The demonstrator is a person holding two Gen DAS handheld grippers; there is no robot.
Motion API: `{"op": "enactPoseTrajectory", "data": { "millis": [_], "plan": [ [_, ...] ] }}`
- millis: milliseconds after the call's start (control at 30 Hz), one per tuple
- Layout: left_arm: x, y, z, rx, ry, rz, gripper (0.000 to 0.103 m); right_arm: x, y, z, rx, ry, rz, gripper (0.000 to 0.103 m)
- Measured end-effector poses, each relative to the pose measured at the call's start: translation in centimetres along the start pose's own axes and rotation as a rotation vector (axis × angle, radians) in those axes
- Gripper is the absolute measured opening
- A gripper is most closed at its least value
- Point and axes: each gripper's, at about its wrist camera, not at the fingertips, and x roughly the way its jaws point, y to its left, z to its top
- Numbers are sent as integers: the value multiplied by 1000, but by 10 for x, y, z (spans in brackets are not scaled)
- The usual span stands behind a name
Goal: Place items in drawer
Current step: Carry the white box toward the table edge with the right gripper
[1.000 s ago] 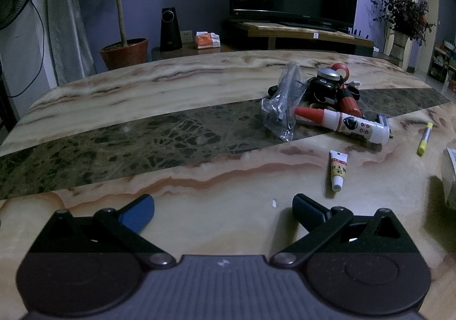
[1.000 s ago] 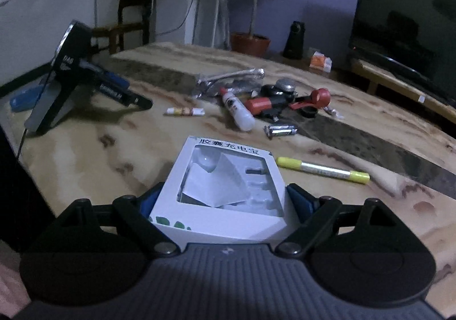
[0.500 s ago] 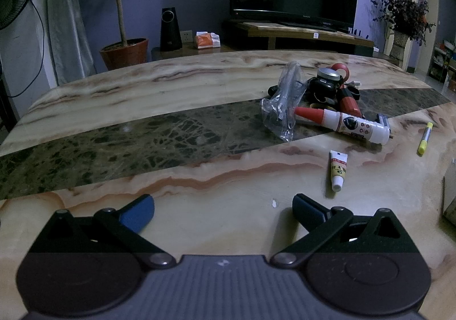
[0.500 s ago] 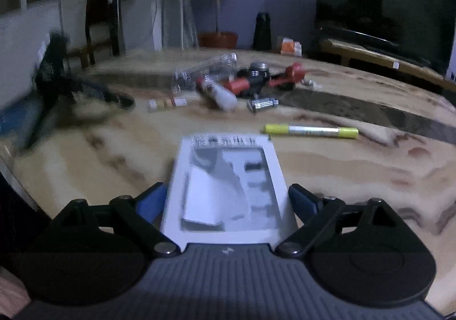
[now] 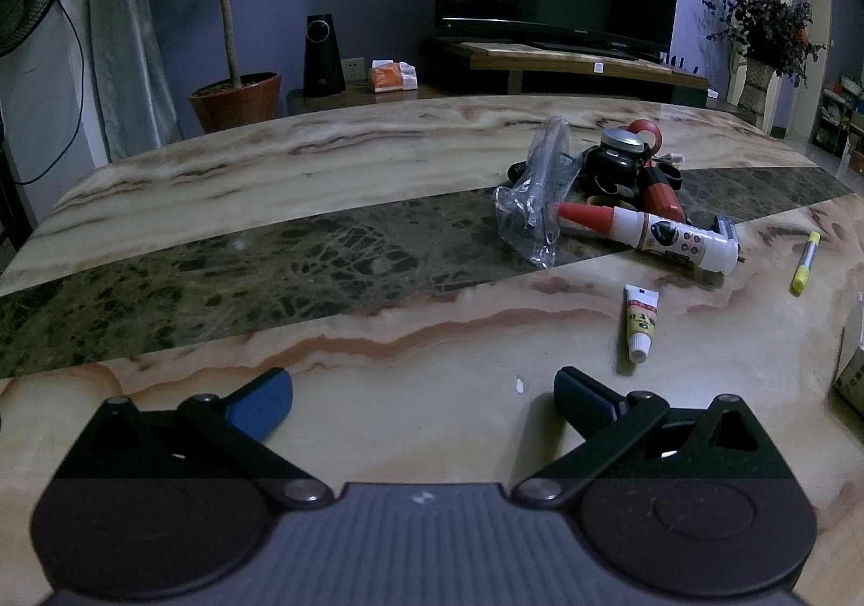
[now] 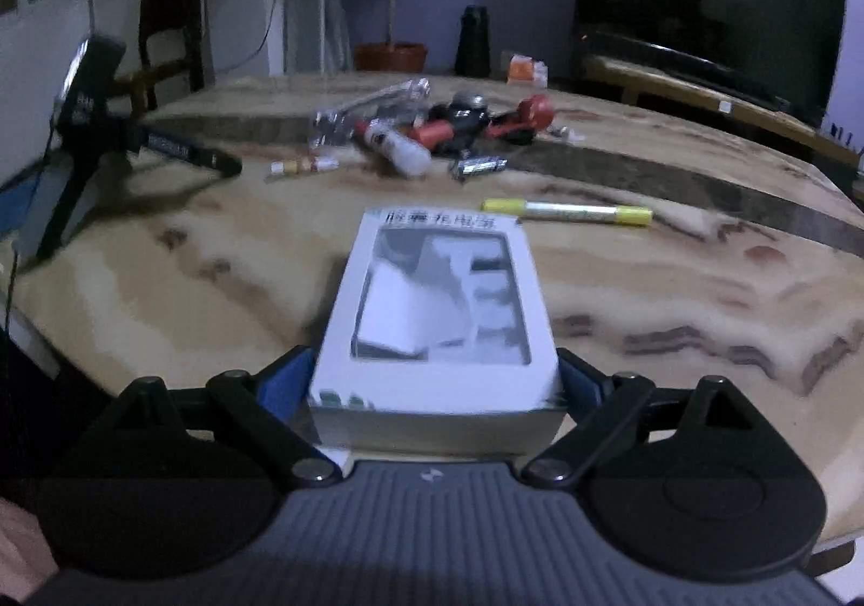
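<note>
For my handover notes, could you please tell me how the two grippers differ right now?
The left gripper is open and empty; the right gripper is shut on a white box. The left sits low over the marble table; the right carries its box above it. Both have blue pads.

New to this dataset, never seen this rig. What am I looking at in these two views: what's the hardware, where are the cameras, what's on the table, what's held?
No robot arm: a person holds a two-finger gripper in each hand, each with a fisheye camera looking along its fingers.

Left wrist view: the left gripper is open and empty above a marble table. Ahead lie a small tube, a red-nozzled glue bottle, a crumpled clear bag and a yellow marker.

Right wrist view: the right gripper is shut on a white windowed box. Beyond it are the same clutter and the left gripper, seen from outside. No drawer shows.
</note>
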Motion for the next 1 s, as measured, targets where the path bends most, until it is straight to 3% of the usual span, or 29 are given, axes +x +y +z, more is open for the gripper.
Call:
{"op": "enactPoseTrajectory", "data": {
  "millis": [333, 567, 667, 800, 867, 1000],
  "plan": [
    [0, 0, 0, 0, 0, 0, 103, 7, -4, -1, 64, -5, -5, 88],
    [0, 0, 0, 0, 0, 0, 103, -2, 10, -4, -20, -45, -41, 87],
    [0, 0, 0, 0, 0, 0, 103, -18, 11, -2, -8, -95, 12, 87],
    [0, 0, 0, 0, 0, 0, 103, -46, 3, -4, 160, -87, 167, 87],
    [0, 0, 0, 0, 0, 0, 103, -63, 5, -6, 206, -73, 216, 87],
    [0, 0, 0, 0, 0, 0, 103, -92, 14, -21, 272, 13, 237, 87]
  ]
}}
